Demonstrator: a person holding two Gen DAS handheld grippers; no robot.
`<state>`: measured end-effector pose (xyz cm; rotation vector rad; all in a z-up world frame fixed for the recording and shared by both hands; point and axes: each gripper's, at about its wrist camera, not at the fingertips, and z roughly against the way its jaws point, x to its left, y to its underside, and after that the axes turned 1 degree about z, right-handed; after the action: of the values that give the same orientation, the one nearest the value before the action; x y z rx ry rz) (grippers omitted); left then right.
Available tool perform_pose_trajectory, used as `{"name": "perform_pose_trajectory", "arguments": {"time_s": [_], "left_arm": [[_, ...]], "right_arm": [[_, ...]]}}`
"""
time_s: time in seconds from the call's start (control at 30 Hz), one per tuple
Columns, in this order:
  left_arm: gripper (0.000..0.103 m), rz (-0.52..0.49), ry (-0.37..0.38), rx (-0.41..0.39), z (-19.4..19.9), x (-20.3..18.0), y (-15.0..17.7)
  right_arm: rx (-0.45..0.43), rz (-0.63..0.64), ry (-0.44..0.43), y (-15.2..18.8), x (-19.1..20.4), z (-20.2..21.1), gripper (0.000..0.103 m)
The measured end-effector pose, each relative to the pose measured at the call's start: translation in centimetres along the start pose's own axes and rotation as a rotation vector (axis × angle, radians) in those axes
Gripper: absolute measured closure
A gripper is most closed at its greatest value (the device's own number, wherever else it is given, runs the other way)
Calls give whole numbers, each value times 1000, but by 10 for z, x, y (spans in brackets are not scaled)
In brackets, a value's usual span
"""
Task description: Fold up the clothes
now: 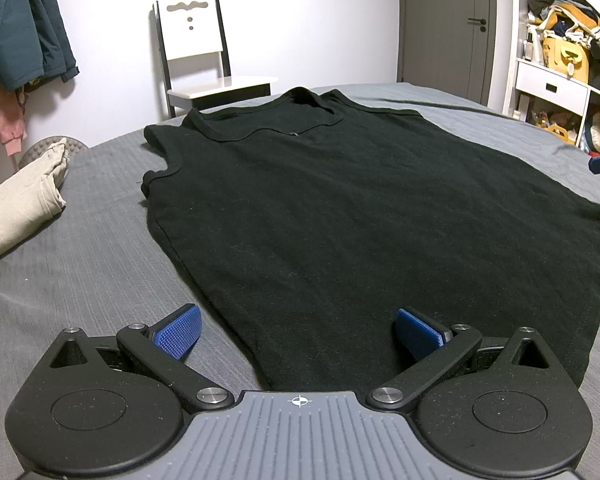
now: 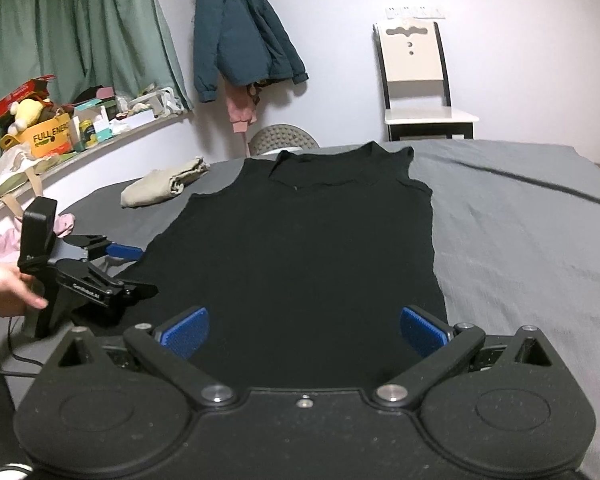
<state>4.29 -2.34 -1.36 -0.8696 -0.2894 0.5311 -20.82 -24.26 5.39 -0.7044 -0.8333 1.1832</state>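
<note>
Covering most of both views, a grey bedspread [image 1: 100, 248] on a bed is seen, backed by a white wall. A white chair [image 1: 204, 60] is placed past the far edge; a teal jacket [image 2: 236, 36] is hung on the wall, and a grey door [image 1: 448, 20] and cluttered shelves [image 1: 560, 64] are seen at the right of the left wrist view. Green curtains [image 2: 68, 36] and a crowded ledge are seen at the left of the right wrist view. A black sleeveless top [image 1: 340, 216] is laid flat on the bed, long axis running away from the cameras, neckline at the far end, hem nearest. A folded beige garment [image 1: 20, 204] is set well apart, left of it. The left gripper [image 1: 298, 330] is held at the hem's left corner, jaws spread, nothing pinched; its handle is held by a hand [image 2: 4, 288]. The right gripper [image 2: 304, 332] is poised over the hem, jaws spread wide, nothing held.
</note>
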Motion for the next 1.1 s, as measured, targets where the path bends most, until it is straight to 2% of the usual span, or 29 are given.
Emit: {"name": "perform_pose_trajectory", "arguments": {"time_s": [0.37,0.47,0.53,0.63,0.7,0.77,0.87,1.03,1.1], "left_arm": [[0,17,-17,-1,-1,1,-3],[0,51,14,-10,1,10,-6],[0,99,-3,-40,6,20,-9],[0,151,-67,-73,26,37,-25],[0,179,-40,-127,45,48,-35],[0,203,1,-152,59,56,-42],[0,206,5,-138,70,59,-48],[0,298,-13,-84,67,73,-36],[0,348,-32,-79,64,82,-30]], "right_arm": [[23,32,12,1,7,-6,0],[35,47,22,2,10,-8,0],[41,58,30,2,11,-9,0],[45,78,40,3,14,-10,0],[51,96,40,3,18,-11,0],[54,126,35,3,23,-13,0],[54,189,22,3,34,-13,0],[19,329,31,3,49,0,0],[35,402,58,-2,56,5,0]]}}
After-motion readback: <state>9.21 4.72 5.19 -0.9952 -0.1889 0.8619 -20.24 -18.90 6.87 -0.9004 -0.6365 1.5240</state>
